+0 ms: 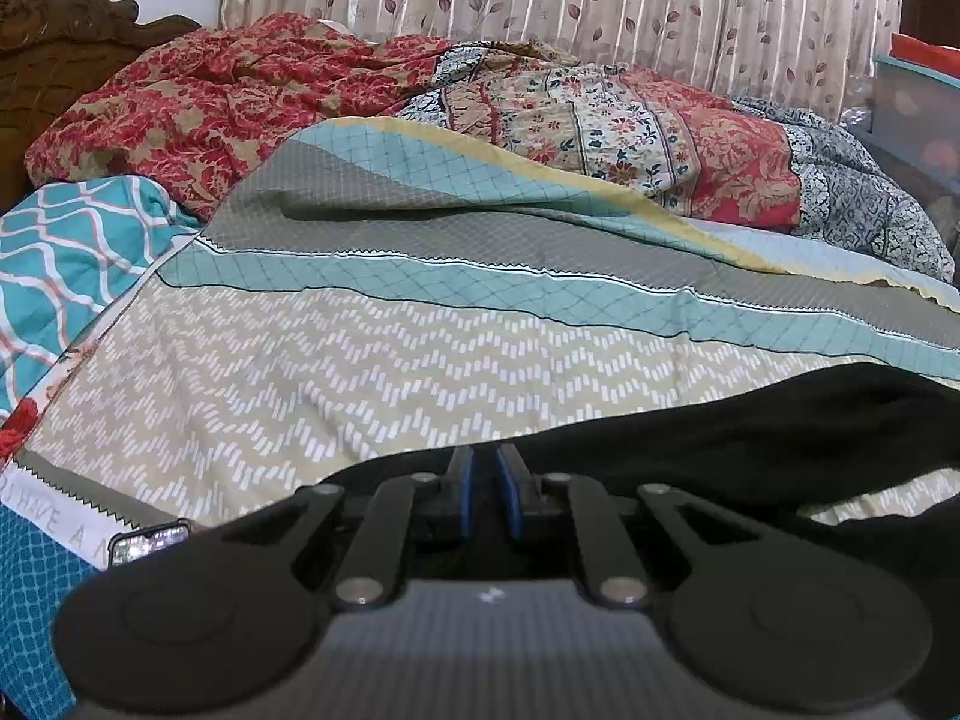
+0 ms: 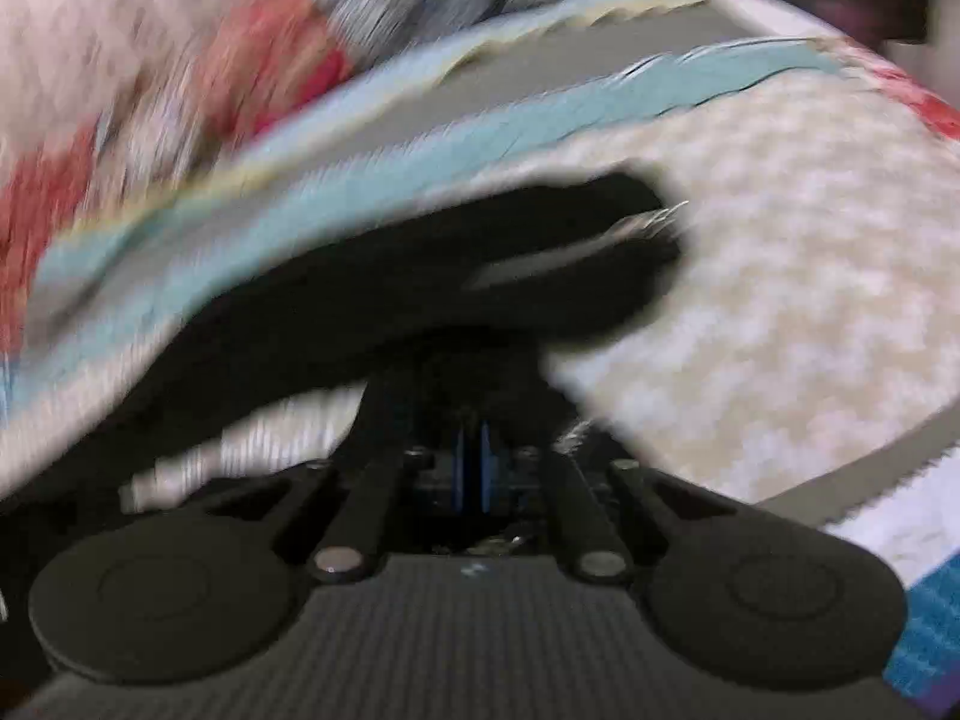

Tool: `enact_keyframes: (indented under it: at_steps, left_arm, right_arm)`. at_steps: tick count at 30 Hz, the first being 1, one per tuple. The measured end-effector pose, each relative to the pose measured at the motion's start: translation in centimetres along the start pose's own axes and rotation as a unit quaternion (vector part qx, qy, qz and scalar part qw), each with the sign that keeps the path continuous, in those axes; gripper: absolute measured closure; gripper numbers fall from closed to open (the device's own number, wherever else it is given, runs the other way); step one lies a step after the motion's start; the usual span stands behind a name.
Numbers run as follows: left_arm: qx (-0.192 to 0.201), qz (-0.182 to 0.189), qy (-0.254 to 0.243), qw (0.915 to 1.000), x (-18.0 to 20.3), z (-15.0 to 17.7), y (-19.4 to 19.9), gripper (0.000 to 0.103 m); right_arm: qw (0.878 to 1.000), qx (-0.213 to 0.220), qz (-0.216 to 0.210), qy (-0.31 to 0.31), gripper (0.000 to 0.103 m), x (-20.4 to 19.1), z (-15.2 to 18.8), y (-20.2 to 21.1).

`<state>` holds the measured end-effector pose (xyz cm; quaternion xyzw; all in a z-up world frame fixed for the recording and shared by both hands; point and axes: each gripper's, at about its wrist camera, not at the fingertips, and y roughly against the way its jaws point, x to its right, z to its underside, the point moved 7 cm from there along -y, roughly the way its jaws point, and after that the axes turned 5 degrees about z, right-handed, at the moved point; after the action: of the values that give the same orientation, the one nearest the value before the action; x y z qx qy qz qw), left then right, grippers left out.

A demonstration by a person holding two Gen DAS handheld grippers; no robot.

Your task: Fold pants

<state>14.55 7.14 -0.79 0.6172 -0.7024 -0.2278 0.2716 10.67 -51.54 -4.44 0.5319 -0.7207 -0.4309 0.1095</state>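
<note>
A bed fills both views, spread with a patchwork quilt [image 1: 420, 324] of beige chevron, teal and grey bands, and backed by a leaf-print curtain [image 1: 570, 18].

Nearest in the left wrist view, the left gripper [image 1: 485, 483] has its blue pads drawn almost together, with the edge of the black fabric pants [image 1: 750, 438] running up to them; the pinch itself is hidden, though it appears to be holding cloth. From there the pants stretch toward the right edge of the bed as a dark, sagging band. A phone [image 1: 150, 543] lies at the quilt's near left edge. Further off sit a crumpled red floral blanket [image 1: 210, 102] and a carved wooden headboard [image 1: 54, 60].

In the blurred right wrist view, the right gripper [image 2: 474, 471] is pinched narrow, apparently on black cloth that drapes over its fingers; a pant end [image 2: 570, 252] lies on the beige area ahead.

The likely risks: a thin hold could slip if the cloth is pulled taut, and the limp fabric may bunch, leaving a crooked fold.
</note>
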Motion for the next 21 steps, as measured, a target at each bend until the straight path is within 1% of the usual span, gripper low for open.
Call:
enact_keyframes:
  at_steps: [1,2,3,4,5,6,7,8,9,10,11,12,13,14,15,16,18,19,20,21]
  left_arm:
    - [-0.001,0.000,-0.001,1.0000,0.0,0.0,-0.1,0.092]
    - [-0.001,0.000,-0.002,1.0000,-0.1,0.0,-0.1,0.092]
    - [0.000,0.000,-0.003,1.0000,0.0,0.0,-0.2,0.092]
    - [0.001,0.000,-0.005,1.0000,0.0,-0.1,-0.3,0.092]
    - [0.003,0.001,-0.005,1.0000,0.1,-0.1,-0.3,0.092]
    - [0.005,0.002,-0.003,1.0000,0.1,-0.1,-0.3,0.092]
    - [0.006,0.003,0.000,1.0000,0.2,-0.1,-0.3,0.092]
    - [0.007,0.004,0.003,1.0000,0.2,-0.1,-0.2,0.092]
    - [0.008,0.005,0.004,0.9999,0.1,-0.1,-0.1,0.092]
    - [0.008,0.005,0.005,0.9999,0.1,-0.1,-0.1,0.092]
    - [0.008,0.005,0.004,0.9999,0.0,0.0,0.0,0.092]
    - [0.008,0.004,0.002,1.0000,0.0,0.0,0.0,0.092]
    - [0.008,0.004,0.001,1.0000,0.0,-0.1,-0.1,0.093]
    - [0.008,0.003,0.000,1.0000,-0.1,-0.2,-0.2,0.093]
    - [0.008,0.003,0.001,1.0000,-0.2,-0.3,-0.4,0.093]
    - [0.009,0.002,0.005,0.9999,-0.3,-0.5,-0.5,0.093]
    - [0.014,0.005,0.011,0.9998,-0.2,-0.7,-0.5,0.093]
    - [0.017,0.006,0.010,0.9998,-0.1,-0.9,-0.5,0.093]
    - [0.020,0.006,0.007,0.9998,0.0,-1.1,-0.4,0.094]
    - [0.023,0.006,0.002,0.9997,0.1,-1.2,-0.2,0.094]
  right_arm:
    - [0.999,0.029,0.019,-0.014,0.095,1.5,-1.5,1.2]
    - [0.997,0.051,0.050,-0.022,0.096,3.3,-2.9,2.1]
    - [0.994,0.062,0.091,-0.020,0.098,4.9,-4.1,2.5]
    - [0.988,0.062,0.140,-0.005,0.098,6.7,-5.1,2.4]
    - [0.978,0.056,0.201,0.022,0.098,8.1,-5.6,1.8]
    - [0.962,0.042,0.265,0.046,0.097,9.4,-5.7,0.9]
    - [0.948,0.015,0.314,0.057,0.092,11.0,-5.4,-0.1]
    - [0.944,-0.003,0.329,0.035,0.092,12.1,-5.4,-0.4]
    - [0.954,0.012,0.300,-0.006,0.092,12.4,-5.5,0.3]
    - [0.967,0.038,0.248,-0.044,0.092,11.9,-5.7,1.2]
    - [0.978,0.058,0.184,-0.081,0.091,10.9,-5.7,1.9]
    - [0.984,0.057,0.129,-0.110,0.090,9.6,-5.6,1.9]
    - [0.987,0.041,0.083,-0.132,0.076,8.4,-5.4,1.4]
    - [0.988,0.020,0.050,-0.146,0.050,7.2,-5.0,0.5]
    - [0.988,0.001,0.033,-0.149,0.039,6.3,-4.3,-0.6]
    - [0.988,-0.018,0.030,-0.150,0.034,5.6,-3.6,-1.9]
    - [0.986,-0.049,0.037,-0.155,0.034,4.5,-2.4,-4.3]
    - [0.984,-0.059,0.032,-0.166,0.045,4.2,-1.8,-5.6]
    - [0.981,-0.073,0.022,-0.178,0.078,3.7,-1.3,-6.4]
    - [0.978,-0.083,0.023,-0.188,0.088,3.4,-1.1,-7.0]
